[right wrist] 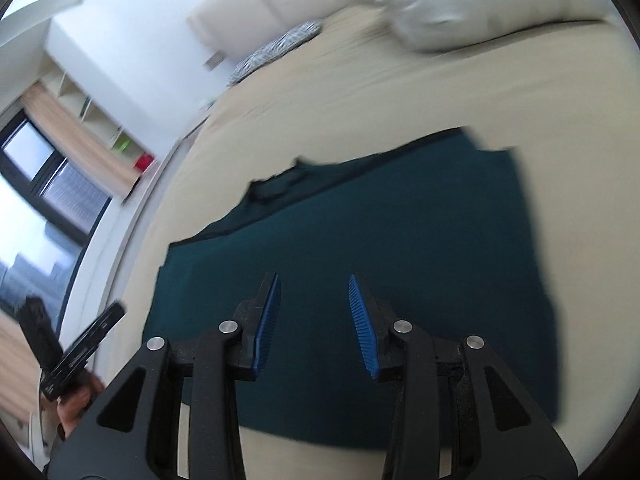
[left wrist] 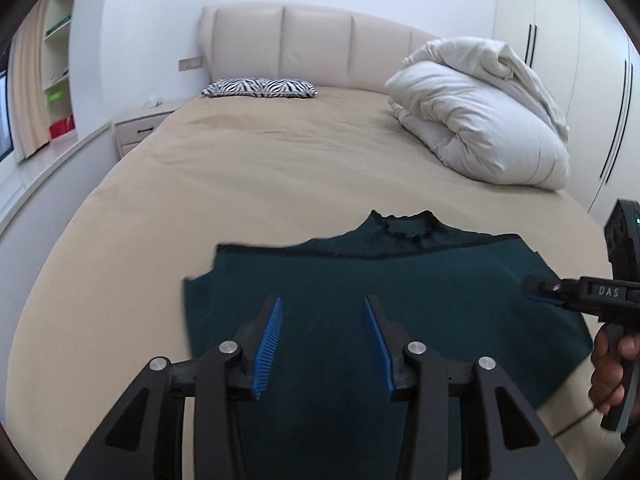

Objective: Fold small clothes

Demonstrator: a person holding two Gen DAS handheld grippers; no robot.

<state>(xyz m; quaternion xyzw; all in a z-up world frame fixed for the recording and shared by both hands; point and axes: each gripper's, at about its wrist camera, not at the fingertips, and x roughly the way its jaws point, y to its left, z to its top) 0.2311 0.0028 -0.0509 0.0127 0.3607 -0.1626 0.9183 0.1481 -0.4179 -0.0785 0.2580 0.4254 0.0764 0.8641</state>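
A dark green sweater (left wrist: 360, 300) lay flat on the tan bed (left wrist: 240, 168), filling the lower centre of the left wrist frame, its ribbed collar toward the headboard (left wrist: 304, 48). The left tongs (left wrist: 322, 308) hung over it, blue pads spread apart, gripping nothing. The right tongs (right wrist: 314, 288) likewise stood open above the cloth. A white duvet (left wrist: 480, 112) sat bundled at upper right, a zebra pillow (left wrist: 260, 88) at upper centre.

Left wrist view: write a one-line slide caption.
Open left gripper over a dark green sweater lying on the beige bed, right gripper at its edge.
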